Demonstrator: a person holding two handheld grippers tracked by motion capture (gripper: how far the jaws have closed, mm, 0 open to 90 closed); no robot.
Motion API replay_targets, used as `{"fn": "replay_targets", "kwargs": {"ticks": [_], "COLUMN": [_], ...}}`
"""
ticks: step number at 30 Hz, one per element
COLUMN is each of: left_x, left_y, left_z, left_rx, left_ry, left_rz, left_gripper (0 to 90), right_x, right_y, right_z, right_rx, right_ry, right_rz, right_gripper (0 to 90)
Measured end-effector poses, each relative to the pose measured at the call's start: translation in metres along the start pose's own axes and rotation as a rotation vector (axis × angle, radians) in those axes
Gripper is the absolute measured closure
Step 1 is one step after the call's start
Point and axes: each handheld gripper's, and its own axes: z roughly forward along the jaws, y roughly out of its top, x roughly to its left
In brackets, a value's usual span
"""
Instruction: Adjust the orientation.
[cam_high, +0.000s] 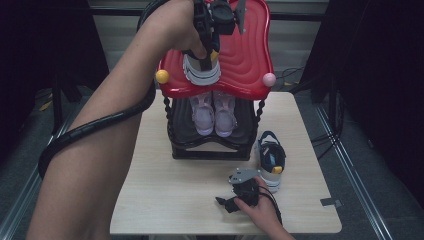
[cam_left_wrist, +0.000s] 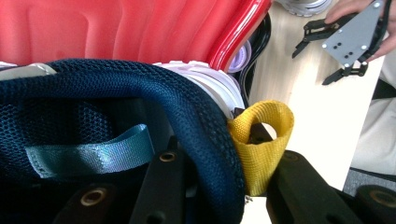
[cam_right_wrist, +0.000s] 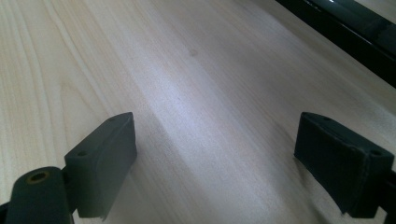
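Note:
A navy mesh sneaker (cam_high: 201, 72) with a white sole rests on the red top shelf (cam_high: 245, 55) of a shoe rack. My left gripper (cam_high: 207, 50) comes down on its heel from above. In the left gripper view, my left gripper (cam_left_wrist: 224, 186) is shut on the sneaker's (cam_left_wrist: 187, 98) heel collar, with one jaw inside the shoe and the other outside by the yellow pull loop (cam_left_wrist: 261, 140). A matching sneaker (cam_high: 271, 157) stands on the table to the right of the rack. Just in front of it, my right gripper (cam_high: 223, 204) (cam_right_wrist: 215, 158) lies low over the tabletop (cam_right_wrist: 187, 70), open and holding nothing.
A pair of pink shoes (cam_high: 214, 112) sits on the rack's black lower shelf. The rack's black base (cam_right_wrist: 355, 37) borders the table beyond the right gripper. Yellow (cam_high: 162, 76) and pink (cam_high: 269, 79) knobs mark the red shelf's front corners. Bare wood lies at the table's front left (cam_high: 165, 200).

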Motion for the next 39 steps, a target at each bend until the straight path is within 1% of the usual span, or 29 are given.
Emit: {"fn": "replay_targets", "kwargs": {"ticks": [2, 5, 6, 7, 8, 10, 11, 13, 16, 18, 20, 21, 23, 24, 25, 27, 29, 31, 32, 34, 35, 37, 38, 39], "left_x": [0.001, 0.003, 0.004, 0.003, 0.004, 0.004, 0.004, 0.006, 0.006, 0.007, 0.007, 0.007, 0.007, 0.008, 0.008, 0.008, 0.007, 0.006, 0.006, 0.006, 0.007, 0.007, 0.008, 0.007], "left_y": [-0.003, -0.008, -0.009, -0.011, -0.012, -0.014, -0.016, -0.017, -0.017, -0.017, -0.016, -0.016, -0.016, -0.016, -0.015, -0.015, -0.012, -0.009, -0.008, -0.006, -0.005, -0.005, -0.005, -0.006], "left_z": [0.005, 0.008, 0.008, 0.008, 0.008, 0.007, 0.008, 0.008, 0.008, 0.008, 0.008, 0.008, 0.008, 0.008, 0.008, 0.008, 0.008, 0.009, 0.009, 0.01, 0.009, 0.009, 0.01, 0.01], "left_rx": [0.012, 0.002, 0.002, -0.004, -0.012, -0.02, -0.026, -0.024, -0.031, -0.024, -0.029, -0.025, -0.041, -0.039, -0.038, -0.047, -0.043, -0.025, -0.016, 0.006, 0.0, 0.0, 0.002, 0.004], "left_ry": [0.006, 0.017, 0.021, 0.019, 0.021, 0.017, 0.017, 0.021, 0.017, 0.017, 0.023, 0.023, 0.019, 0.019, 0.01, 0.008, 0.005, 0.019, 0.028, 0.034, 0.04, 0.04, 0.047, 0.045], "left_rz": [-0.001, -0.006, 0.002, -0.023, -0.015, -0.042, -0.069, -0.081, -0.124, -0.144, -0.179, -0.184, -0.207, -0.204, -0.2, -0.192, -0.17, -0.154, -0.138, -0.125, -0.111, -0.104, -0.075, -0.087], "left_gripper": [73.1, 73.1, 73.0, 72.8, 72.7, 72.1, 71.7, 70.6, 69.4, 68.5, 66.8, 66.2, 66.0, 66.0, 66.6, 70.4, 72.8, 73.6, 73.9, 74.1, 74.1, 74.1, 74.1, 74.1], "right_x": [0.0, 0.0, 0.0, 0.0, 0.0, 0.0, 0.0, 0.0, 0.0, 0.0, 0.0, 0.0, 0.0, 0.0, 0.0, 0.0, 0.0, 0.0, 0.0, 0.0, 0.0, 0.0, 0.0, 0.0], "right_y": [0.0, 0.0, 0.0, 0.0, 0.0, 0.0, 0.0, 0.0, 0.0, 0.0, 0.0, 0.0, 0.0, 0.0, 0.0, 0.0, 0.0, 0.0, 0.0, 0.0, 0.0, 0.0, 0.0, 0.0], "right_z": [0.0, 0.0, 0.0, 0.0, 0.0, 0.0, 0.0, 0.0, 0.0, 0.0, 0.0, 0.0, 0.0, 0.0, 0.0, 0.0, 0.0, 0.0, 0.0, 0.0, 0.0, 0.0, 0.0, 0.0], "right_rx": [0.0, 0.0, 0.0, 0.0, 0.0, 0.0, 0.0, -0.001, 0.0, 0.0, 0.0, 0.0, 0.0, 0.0, 0.0, 0.0, 0.0, 0.0, 0.0, 0.0, 0.0, 0.0, 0.0, 0.0], "right_ry": [0.0, 0.001, 0.001, 0.001, 0.002, 0.003, 0.003, 0.003, 0.003, 0.003, 0.003, 0.003, 0.003, 0.003, 0.003, 0.003, 0.003, 0.003, 0.003, 0.003, 0.003, 0.003, 0.003, 0.003], "right_rz": [0.0, -0.002, -0.002, -0.002, -0.001, -0.004, -0.002, -0.004, -0.004, -0.004, -0.004, -0.004, -0.004, -0.004, -0.004, -0.004, -0.004, -0.004, -0.004, -0.004, -0.004, -0.004, -0.004, -0.004], "right_gripper": [12.3, 12.3, 12.3, 12.2, 12.2, 12.2, 12.2, 12.1, 12.1, 12.1, 12.1, 12.1, 12.1, 12.2, 12.1, 12.1, 12.1, 12.1, 12.1, 12.2, 12.1, 12.2, 12.1, 12.1]}}
